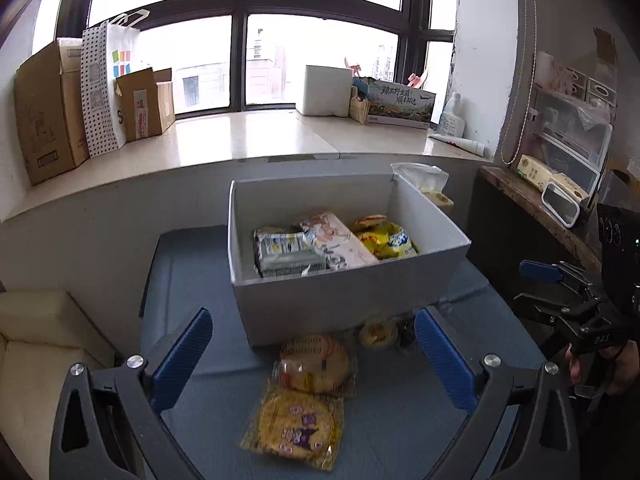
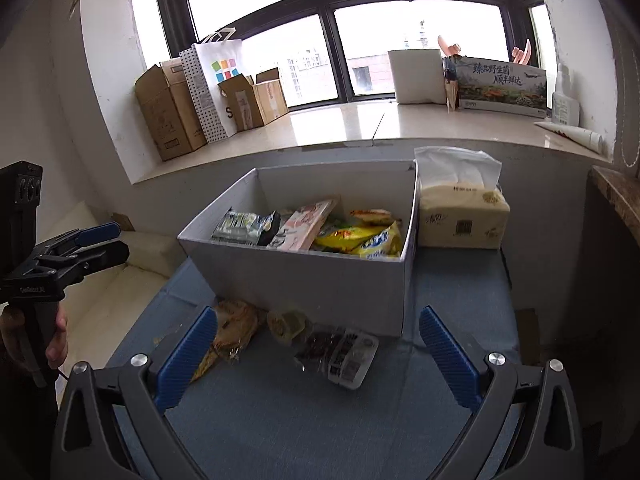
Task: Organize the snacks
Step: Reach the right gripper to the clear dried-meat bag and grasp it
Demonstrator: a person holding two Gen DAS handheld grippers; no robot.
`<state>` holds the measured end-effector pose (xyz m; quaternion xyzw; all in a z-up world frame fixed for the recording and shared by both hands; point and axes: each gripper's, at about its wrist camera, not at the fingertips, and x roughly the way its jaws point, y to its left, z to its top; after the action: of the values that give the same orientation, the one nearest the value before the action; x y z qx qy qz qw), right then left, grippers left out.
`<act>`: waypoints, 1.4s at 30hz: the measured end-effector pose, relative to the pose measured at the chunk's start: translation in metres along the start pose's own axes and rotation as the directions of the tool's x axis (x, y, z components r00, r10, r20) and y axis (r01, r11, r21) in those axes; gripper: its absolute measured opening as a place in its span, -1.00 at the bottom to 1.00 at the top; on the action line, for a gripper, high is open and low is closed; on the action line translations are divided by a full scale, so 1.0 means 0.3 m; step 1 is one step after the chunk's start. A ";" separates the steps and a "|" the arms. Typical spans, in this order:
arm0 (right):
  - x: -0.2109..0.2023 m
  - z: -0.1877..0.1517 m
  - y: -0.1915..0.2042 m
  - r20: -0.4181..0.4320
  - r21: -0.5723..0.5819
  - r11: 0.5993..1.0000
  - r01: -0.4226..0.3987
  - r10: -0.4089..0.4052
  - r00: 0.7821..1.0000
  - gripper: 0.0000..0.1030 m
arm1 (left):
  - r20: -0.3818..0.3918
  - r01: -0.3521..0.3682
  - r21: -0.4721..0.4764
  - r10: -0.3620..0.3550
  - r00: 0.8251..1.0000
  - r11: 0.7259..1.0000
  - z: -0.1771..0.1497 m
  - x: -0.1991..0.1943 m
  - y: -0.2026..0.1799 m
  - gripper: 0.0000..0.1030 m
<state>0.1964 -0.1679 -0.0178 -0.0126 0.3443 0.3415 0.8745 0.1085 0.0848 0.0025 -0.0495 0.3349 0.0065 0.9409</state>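
Note:
A white box (image 1: 340, 296) (image 2: 304, 284) stands on the blue table and holds several snack packets (image 1: 316, 246) (image 2: 316, 228). In front of it lie two round cracker packets (image 1: 314, 364) (image 1: 296, 428), a small round pastry (image 1: 378, 334) (image 2: 286, 324) and a clear wrapped snack with dark contents (image 2: 340, 354). My left gripper (image 1: 314, 354) is open above the cracker packets. My right gripper (image 2: 316, 350) is open, and the clear snack lies between its fingers. Both are empty.
A tissue pack (image 2: 460, 216) stands right of the box. A white sofa (image 1: 36, 344) is left of the table. Cardboard boxes (image 1: 48, 112) and bags sit on the windowsill behind. A shelf with a mirror (image 1: 560, 204) is at the right.

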 end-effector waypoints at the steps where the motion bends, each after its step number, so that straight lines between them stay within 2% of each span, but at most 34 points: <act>1: 0.004 -0.043 0.010 -0.014 -0.003 1.000 0.010 -0.010 1.000 1.00 | -0.017 -0.003 -0.016 0.003 1.000 1.000 -0.047 -0.008 0.010 1.00; 2: 0.009 -0.087 0.017 -0.025 0.001 1.000 0.021 -0.021 0.999 1.00 | -0.035 0.009 -0.047 -0.010 0.999 0.999 -0.094 -0.014 0.024 1.00; 4: 0.017 -0.159 0.025 -0.035 0.043 0.999 -0.019 0.021 0.999 1.00 | -0.075 0.041 -0.122 -0.050 0.996 0.992 -0.181 -0.021 0.050 1.00; 6: 0.032 -0.207 0.035 -0.044 0.085 0.995 -0.051 0.055 0.998 1.00 | -0.093 0.041 -0.148 -0.056 0.994 0.988 -0.257 -0.032 0.057 1.00; 10: 0.112 -0.239 0.067 -0.114 0.039 0.999 0.011 -0.006 0.993 1.00 | -0.132 0.036 -0.181 -0.060 0.989 0.983 -0.336 -0.031 0.073 1.00; 15: 0.206 -0.222 0.040 -0.154 0.039 0.996 0.077 -0.070 0.986 1.00 | -0.138 -0.003 -0.190 -0.024 0.990 0.982 -0.368 -0.042 0.090 1.00; 22: 0.352 -0.162 0.029 -0.202 0.039 0.990 0.136 -0.126 0.971 1.00 | -0.152 0.007 -0.210 -0.040 0.988 0.978 -0.394 -0.036 0.103 1.00; 26: 0.452 -0.138 0.041 -0.255 0.015 0.982 0.186 -0.176 0.951 1.00 | -0.153 0.011 -0.214 -0.045 0.987 0.977 -0.399 -0.035 0.104 1.00; 31: 0.529 -0.131 0.056 -0.280 -0.049 0.960 0.275 -0.278 0.919 1.00 | -0.165 0.008 -0.229 -0.047 0.985 0.973 -0.407 -0.026 0.114 1.00; 34: 0.535 -0.126 0.054 -0.260 -0.050 0.959 0.277 -0.281 0.924 1.00 | -0.166 0.007 -0.237 -0.047 0.985 0.971 -0.408 -0.023 0.121 1.00; 38: 0.510 -0.122 0.040 -0.247 -0.039 0.960 0.277 -0.278 0.928 0.70 | -0.174 -0.004 -0.245 -0.040 0.984 0.969 -0.414 -0.014 0.128 1.00; 41: 0.461 -0.146 0.016 -0.236 -0.022 0.972 0.234 -0.232 0.944 0.53 | -0.180 -0.002 -0.249 -0.044 0.983 0.968 -0.415 -0.002 0.130 1.00; 42: 0.447 -0.152 0.014 -0.233 -0.017 0.974 0.224 -0.222 0.947 0.41 | -0.182 -0.004 -0.247 -0.042 0.982 0.969 -0.415 0.001 0.128 1.00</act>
<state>0.2378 -0.0977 -0.1336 -0.0873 0.4425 0.2352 0.8610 0.0285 0.1109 -0.0970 -0.1696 0.4175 0.0345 0.8921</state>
